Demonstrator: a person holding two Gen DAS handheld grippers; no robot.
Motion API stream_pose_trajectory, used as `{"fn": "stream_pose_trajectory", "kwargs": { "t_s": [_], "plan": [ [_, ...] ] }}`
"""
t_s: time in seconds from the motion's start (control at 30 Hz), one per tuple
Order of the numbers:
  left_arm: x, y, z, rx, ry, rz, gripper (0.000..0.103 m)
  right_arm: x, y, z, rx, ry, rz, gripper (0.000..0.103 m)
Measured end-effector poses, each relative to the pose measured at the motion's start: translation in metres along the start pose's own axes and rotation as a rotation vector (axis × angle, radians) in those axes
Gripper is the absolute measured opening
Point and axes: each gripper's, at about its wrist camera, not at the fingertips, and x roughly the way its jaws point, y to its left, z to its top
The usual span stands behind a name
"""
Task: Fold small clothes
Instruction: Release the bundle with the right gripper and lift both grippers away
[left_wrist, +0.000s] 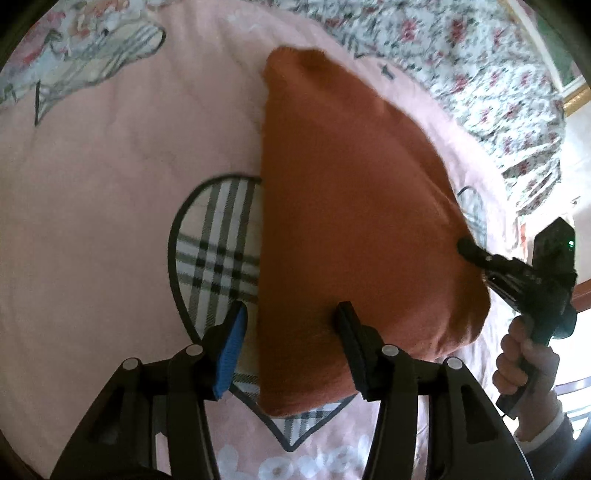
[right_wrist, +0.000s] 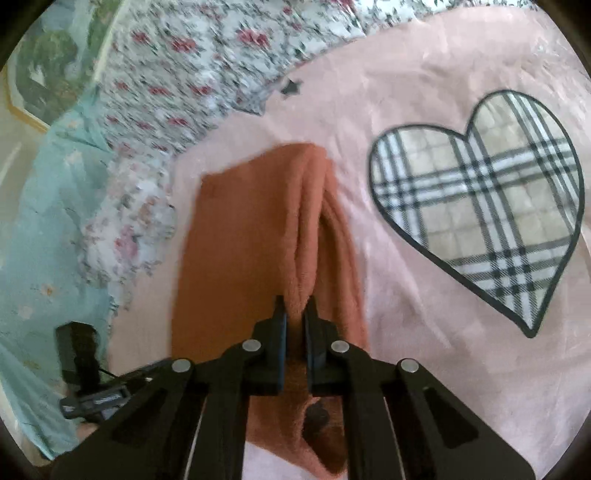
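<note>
- A pink bedspread (right_wrist: 424, 302) with a plaid heart (right_wrist: 484, 206) covers the bed.
- The rust cloth (left_wrist: 347, 221) lies on it, partly over a heart.
- The left gripper (left_wrist: 291, 332) is spread, straddling the cloth's near edge without pressing it.
- The right gripper (right_wrist: 295, 314) pinches a raised fold of the cloth.

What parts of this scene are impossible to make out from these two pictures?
- What garment the orange cloth is: folded, no telling features, both views.
- The plaid heart, left view: right half under the cloth.
- Dark patch on the cloth's near end, right view: between the right gripper's arms.
- Flowered bedding: blurred.
</note>
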Motion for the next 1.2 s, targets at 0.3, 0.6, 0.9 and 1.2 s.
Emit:
{"fn": "stream_pose_trajectory", "kwargs": {
  "t_s": [0.3,0.6,0.9,1.2],
  "plan": [
    [0.006,0.004,-0.007,-0.017,0.008,-0.001,0.055,0.011,-0.011,-0.008,0.026,0.01,-0.038,0.008],
    [-0.026,-0.017,-0.01,0.081,-0.065,0.033,0.049,-0.008,-0.002,-0.005,0.001,-0.012,-0.07,0.014],
    [-0.045,-0.046,-0.017,0.176,-0.118,-0.109,0.049,-0.019,0.03,0.015,-0.06,-0.074,0.008,0.014],
    [0.006,-0.042,-0.03,0.173,0.013,-0.027,0.04,0.046,0.006,0.055,-0.014,0.014,-0.075,0.0]
  ]
}}
